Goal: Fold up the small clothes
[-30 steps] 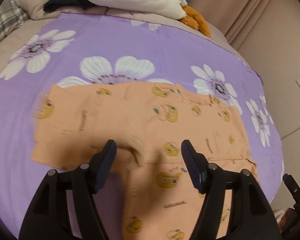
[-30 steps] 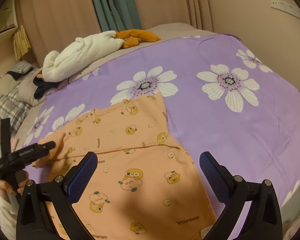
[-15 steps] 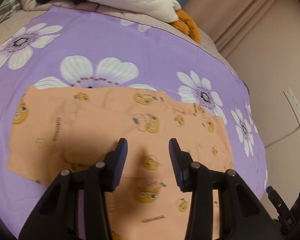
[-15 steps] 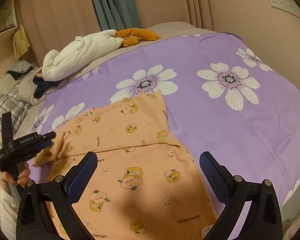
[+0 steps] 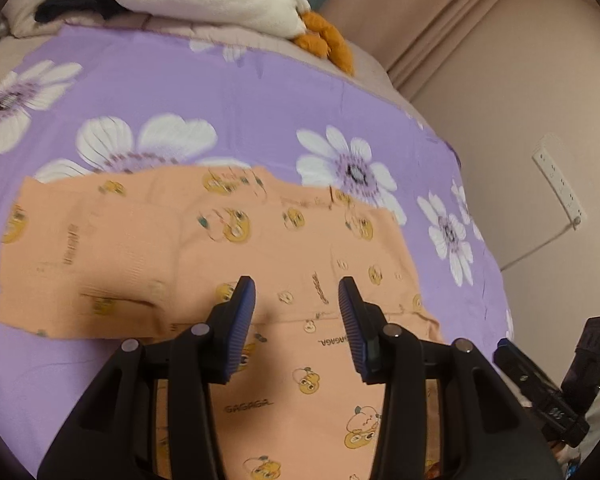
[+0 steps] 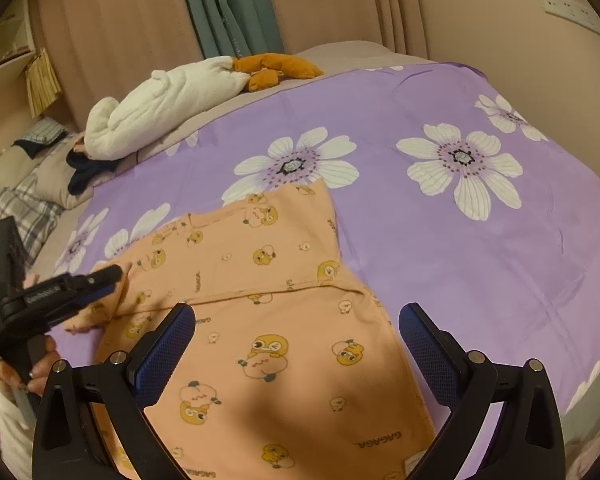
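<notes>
An orange small shirt (image 5: 260, 248) printed with cartoon ducks lies flat on the purple floral sheet (image 5: 220, 92), one sleeve (image 5: 80, 264) spread out to the left. My left gripper (image 5: 296, 284) hovers over the shirt's middle near a seam. Its jaws are partly apart and opening, with nothing between them. In the right wrist view the shirt (image 6: 260, 280) fills the foreground. My right gripper (image 6: 296, 312) stands wide open above its lower half, gripping nothing. The left gripper (image 6: 110, 278) shows there at the sleeve end, in a person's hand (image 6: 36, 368).
A white plush goose (image 6: 172, 100) with orange feet (image 6: 276, 66) lies at the bed's far edge beside dark clothes (image 6: 86, 170) and a plaid pillow (image 6: 24, 204). A socket strip (image 5: 558, 184) hangs on the wall at the right. Bare sheet (image 6: 480, 272) extends right of the shirt.
The left gripper's jaws have drawn closer together, and it has shifted right across the shirt and lifted slightly. The sleeve now lies flat. The right gripper has kept still.
</notes>
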The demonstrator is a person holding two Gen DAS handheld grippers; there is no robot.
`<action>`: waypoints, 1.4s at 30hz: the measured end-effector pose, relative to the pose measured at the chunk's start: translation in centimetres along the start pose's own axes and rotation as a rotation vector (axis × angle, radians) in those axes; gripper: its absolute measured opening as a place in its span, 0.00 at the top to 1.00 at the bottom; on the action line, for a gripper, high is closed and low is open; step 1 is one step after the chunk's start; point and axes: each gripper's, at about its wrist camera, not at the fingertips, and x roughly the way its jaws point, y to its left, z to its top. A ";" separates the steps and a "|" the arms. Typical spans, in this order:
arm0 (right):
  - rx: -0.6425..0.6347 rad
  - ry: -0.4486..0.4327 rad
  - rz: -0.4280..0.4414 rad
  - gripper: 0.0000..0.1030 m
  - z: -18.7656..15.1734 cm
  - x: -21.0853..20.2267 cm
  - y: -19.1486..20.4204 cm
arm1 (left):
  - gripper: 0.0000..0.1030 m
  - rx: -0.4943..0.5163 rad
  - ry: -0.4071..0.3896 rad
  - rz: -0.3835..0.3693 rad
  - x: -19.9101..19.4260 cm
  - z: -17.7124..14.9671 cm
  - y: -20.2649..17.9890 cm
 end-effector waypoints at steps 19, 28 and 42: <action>-0.280 0.164 0.242 0.13 1.7 5.9 15.2 | 0.57 -0.286 -0.172 0.379 -12.4 -3.3 9.7; -0.426 0.321 0.259 0.33 0.8 12.8 25.9 | 0.58 -0.368 -0.146 0.430 -13.0 -5.9 12.2; -0.418 0.385 0.160 0.78 0.2 17.4 26.7 | 0.58 -0.389 -0.128 0.421 -13.3 -7.1 13.1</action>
